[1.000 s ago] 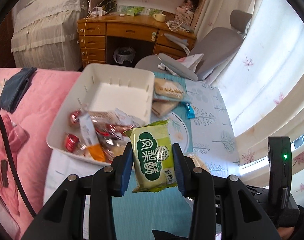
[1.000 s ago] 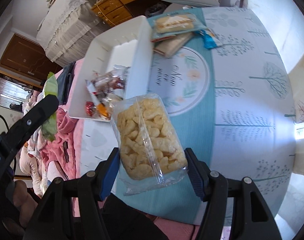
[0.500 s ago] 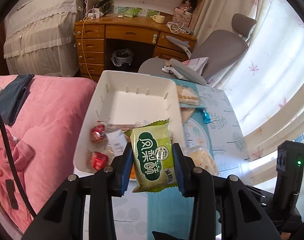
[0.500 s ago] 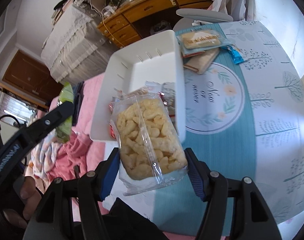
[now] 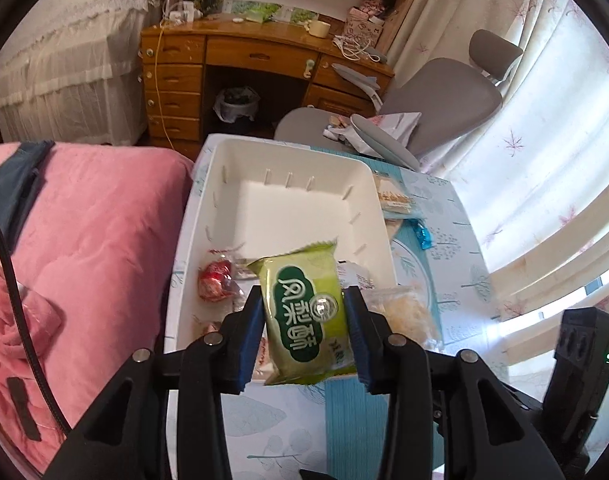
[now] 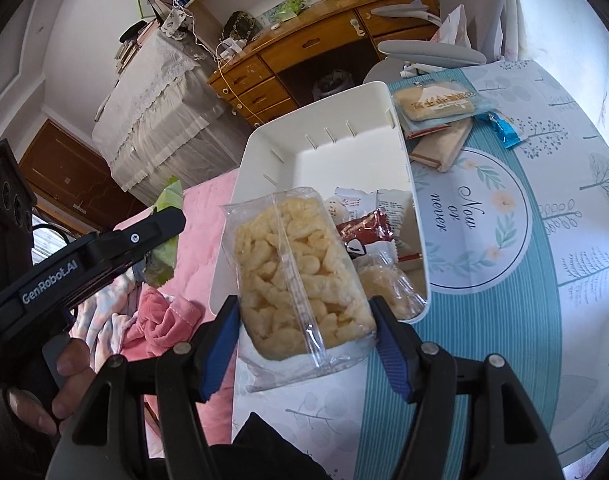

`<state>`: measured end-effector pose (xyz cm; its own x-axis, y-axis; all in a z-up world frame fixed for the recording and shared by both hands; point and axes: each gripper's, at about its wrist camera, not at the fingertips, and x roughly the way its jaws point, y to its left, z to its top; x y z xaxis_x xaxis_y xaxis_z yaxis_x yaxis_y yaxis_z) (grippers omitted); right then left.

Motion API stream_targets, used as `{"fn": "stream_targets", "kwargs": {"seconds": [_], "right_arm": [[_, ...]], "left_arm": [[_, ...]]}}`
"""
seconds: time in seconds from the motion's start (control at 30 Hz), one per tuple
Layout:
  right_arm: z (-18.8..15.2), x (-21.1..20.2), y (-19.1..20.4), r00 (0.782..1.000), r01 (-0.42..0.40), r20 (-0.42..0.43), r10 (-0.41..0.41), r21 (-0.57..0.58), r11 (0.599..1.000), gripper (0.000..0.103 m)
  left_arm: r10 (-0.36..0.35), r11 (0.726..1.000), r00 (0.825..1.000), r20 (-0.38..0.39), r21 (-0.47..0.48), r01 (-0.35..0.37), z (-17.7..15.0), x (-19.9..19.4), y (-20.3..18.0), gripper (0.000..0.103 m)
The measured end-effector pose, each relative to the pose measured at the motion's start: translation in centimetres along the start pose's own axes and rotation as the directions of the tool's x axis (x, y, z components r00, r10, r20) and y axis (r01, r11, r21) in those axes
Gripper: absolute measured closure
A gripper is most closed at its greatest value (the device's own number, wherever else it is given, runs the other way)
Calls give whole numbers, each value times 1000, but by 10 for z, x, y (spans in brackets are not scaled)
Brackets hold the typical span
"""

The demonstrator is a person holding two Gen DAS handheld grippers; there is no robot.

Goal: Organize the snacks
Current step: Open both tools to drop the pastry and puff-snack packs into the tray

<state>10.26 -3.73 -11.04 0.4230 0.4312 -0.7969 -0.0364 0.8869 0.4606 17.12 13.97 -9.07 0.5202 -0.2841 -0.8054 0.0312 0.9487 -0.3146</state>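
Your left gripper (image 5: 304,330) is clamped on the green pastry packet (image 5: 304,316), holding it above the near end of the white bin (image 5: 288,156). Your right gripper (image 6: 306,334) squeezes the clear bag of puffed snacks (image 6: 296,276) over the bin's near left corner. Wrapped snacks (image 6: 368,232) lie heaped at the bin's near end; its far half is bare. At two o'clock from the bin, a biscuit pack (image 6: 436,100), a tan packet (image 6: 444,146) and what looks like a blue candy (image 6: 502,128) rest on the tablecloth (image 6: 564,280).
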Motion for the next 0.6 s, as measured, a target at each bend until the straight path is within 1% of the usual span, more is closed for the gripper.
{"fn": "stream_targets", "kwargs": {"seconds": [0.03, 0.07, 0.1, 0.2, 0.43, 0.6], "right_arm": [[0, 0, 0, 1000, 0, 2, 0, 4, 1000, 37], [0, 0, 0, 1000, -2, 6, 2, 11, 1000, 37], [1, -1, -1, 1000, -4, 8, 4, 14, 1000, 37], [1, -2, -2, 1000, 8, 13, -8, 18, 1000, 36], [-1, -16, -6, 998, 59, -2, -59, 32, 998, 29], [0, -28, -13, 995, 99, -11, -98, 37, 994, 27]], "left_arm": [[-4, 1000, 1000, 0, -2, 4, 0, 0, 2, 47], [0, 1000, 1000, 5, -2, 0, 1, 0, 1, 39], [0, 1000, 1000, 11, -1, 0, 1, -1, 1, 38], [-5, 1000, 1000, 1, -3, 5, 2, 0, 2, 36], [-4, 999, 999, -45, -50, 2, 5, 2, 2, 35], [-16, 998, 995, -98, -65, 10, 12, 5, 0, 34]]}}
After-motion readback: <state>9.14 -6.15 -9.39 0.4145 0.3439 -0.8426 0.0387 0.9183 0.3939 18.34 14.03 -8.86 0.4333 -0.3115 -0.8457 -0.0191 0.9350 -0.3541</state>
